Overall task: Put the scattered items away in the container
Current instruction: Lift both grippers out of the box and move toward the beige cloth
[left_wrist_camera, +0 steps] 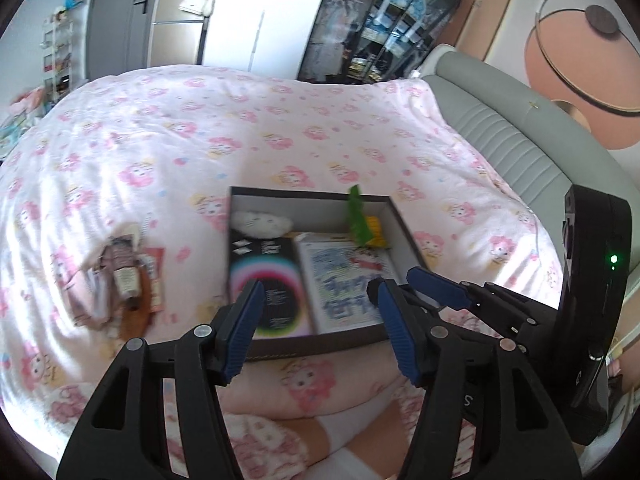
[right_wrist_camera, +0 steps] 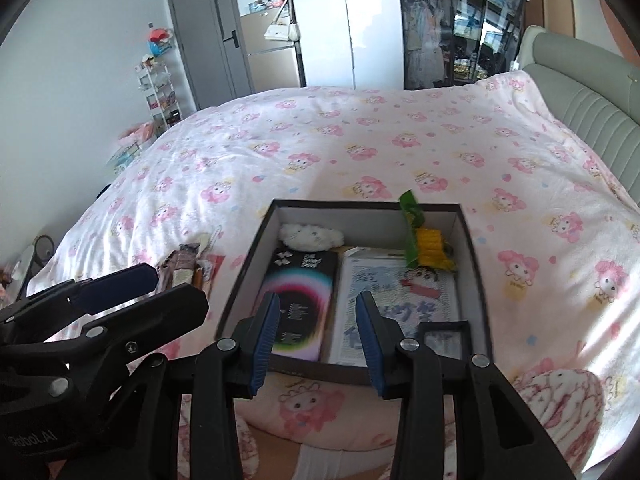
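A dark shallow box (left_wrist_camera: 402,224) (right_wrist_camera: 476,256) lies on the pink bed. In it are a white plush (left_wrist_camera: 262,224) (right_wrist_camera: 312,236), a black rainbow card (left_wrist_camera: 268,280) (right_wrist_camera: 298,296), a cartoon booklet (left_wrist_camera: 344,284) (right_wrist_camera: 400,300), a yellow corn toy with green leaf (left_wrist_camera: 366,230) (right_wrist_camera: 428,246) and a small black frame (right_wrist_camera: 444,338). A pile of small packets and tubes (left_wrist_camera: 128,276) (right_wrist_camera: 188,268) lies on the bed left of the box. My left gripper (left_wrist_camera: 320,334) is open and empty over the box's near edge. My right gripper (right_wrist_camera: 316,338) is open and empty, beside it.
A grey padded headboard (left_wrist_camera: 508,136) (right_wrist_camera: 592,116) borders the bed on the right. Wardrobes, a door and a white shelf rack (right_wrist_camera: 158,92) stand beyond the bed's far side. The person's legs in pink pyjamas (left_wrist_camera: 312,384) are just below the grippers.
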Action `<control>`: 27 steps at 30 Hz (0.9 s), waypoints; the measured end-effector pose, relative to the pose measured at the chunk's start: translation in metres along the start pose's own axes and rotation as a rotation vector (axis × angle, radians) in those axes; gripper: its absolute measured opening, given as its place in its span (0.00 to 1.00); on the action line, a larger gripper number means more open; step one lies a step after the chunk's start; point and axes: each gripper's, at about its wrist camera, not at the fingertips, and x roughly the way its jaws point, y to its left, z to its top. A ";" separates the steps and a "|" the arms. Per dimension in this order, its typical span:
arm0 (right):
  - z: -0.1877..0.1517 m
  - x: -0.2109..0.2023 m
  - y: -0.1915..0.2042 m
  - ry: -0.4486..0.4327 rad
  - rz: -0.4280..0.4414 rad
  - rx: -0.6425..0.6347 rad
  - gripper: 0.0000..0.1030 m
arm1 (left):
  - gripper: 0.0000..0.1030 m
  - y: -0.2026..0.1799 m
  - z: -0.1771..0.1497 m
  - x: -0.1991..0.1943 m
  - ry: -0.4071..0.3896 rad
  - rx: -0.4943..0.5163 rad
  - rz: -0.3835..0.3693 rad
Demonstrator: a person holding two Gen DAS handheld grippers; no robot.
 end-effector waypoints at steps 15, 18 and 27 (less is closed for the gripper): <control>-0.009 0.039 0.115 0.076 0.166 -0.213 0.38 | 0.63 0.101 -0.028 -0.024 -0.029 -0.172 0.102; -0.003 0.055 0.126 0.097 0.170 -0.222 0.39 | 0.63 0.130 -0.034 -0.031 -0.051 -0.240 0.122; 0.006 0.107 0.153 0.175 0.194 -0.205 0.39 | 0.61 0.219 -0.059 -0.019 -0.052 -0.504 0.109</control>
